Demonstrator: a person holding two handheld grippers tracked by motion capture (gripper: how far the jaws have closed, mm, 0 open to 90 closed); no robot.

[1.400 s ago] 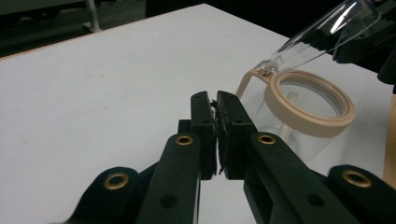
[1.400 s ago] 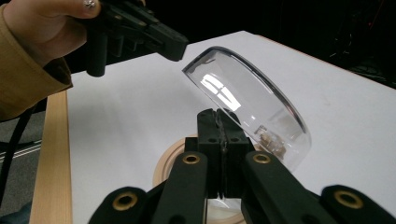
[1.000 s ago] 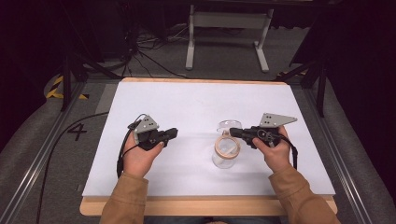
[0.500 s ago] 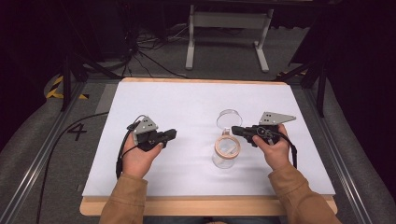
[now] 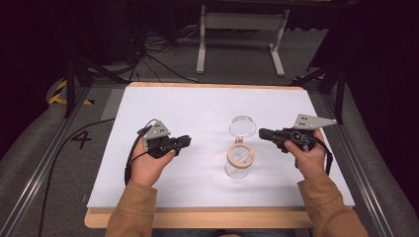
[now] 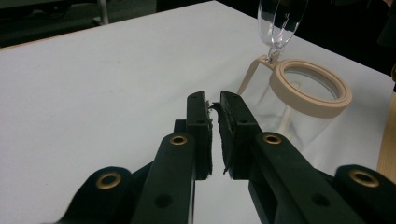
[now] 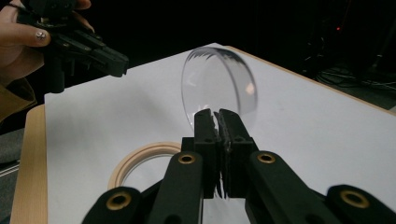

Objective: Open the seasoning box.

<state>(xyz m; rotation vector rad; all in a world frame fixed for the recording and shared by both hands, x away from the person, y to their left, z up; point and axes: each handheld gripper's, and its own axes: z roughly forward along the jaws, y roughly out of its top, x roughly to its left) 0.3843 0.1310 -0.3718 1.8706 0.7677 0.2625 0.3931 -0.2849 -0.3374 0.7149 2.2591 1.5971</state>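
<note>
Jar (image 5: 238, 165), clear glass with a tan ring at its mouth, stands near the middle of the white worktop (image 5: 197, 113). Its round clear lid (image 5: 242, 126) is flipped up behind it. Left gripper (image 5: 185, 142) hovers well to the jar's left; its fingers (image 6: 198, 121) have just opened a crack, holding nothing. Right gripper (image 5: 262, 133) sits just beside the lid; its fingers (image 7: 205, 128), almost pressed together, have just opened a little and hold nothing.
</note>
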